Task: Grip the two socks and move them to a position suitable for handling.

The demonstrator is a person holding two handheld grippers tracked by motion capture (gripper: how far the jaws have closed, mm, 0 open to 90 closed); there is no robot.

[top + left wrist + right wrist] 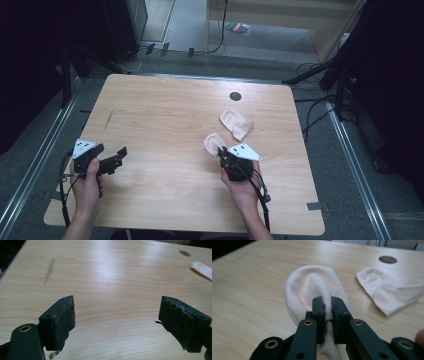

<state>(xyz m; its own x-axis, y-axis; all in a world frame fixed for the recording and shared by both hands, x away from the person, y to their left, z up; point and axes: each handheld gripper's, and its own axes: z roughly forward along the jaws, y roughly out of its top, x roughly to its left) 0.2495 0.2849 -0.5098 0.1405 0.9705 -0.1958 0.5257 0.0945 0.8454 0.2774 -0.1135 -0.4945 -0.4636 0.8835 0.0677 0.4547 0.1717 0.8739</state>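
Two pale pink socks lie right of the table's middle. The near sock point(214, 143) point(312, 287) is pinched by my right gripper point(223, 152) point(327, 302), whose jaws are shut on a fold of its fabric. The far sock point(236, 123) point(387, 292) lies flat just beyond it, untouched. My left gripper point(116, 156) point(117, 322) hovers over bare wood near the table's left edge, jaws wide open with nothing between them. An edge of the far sock point(201, 268) shows at the upper right of the left gripper view.
The light wooden table point(165, 125) has a round cable hole point(235, 96) point(387, 259) near its far edge and a dark smudge point(108, 119) point(49, 270) on the left. Metal rails, cables and dark stands surround the table.
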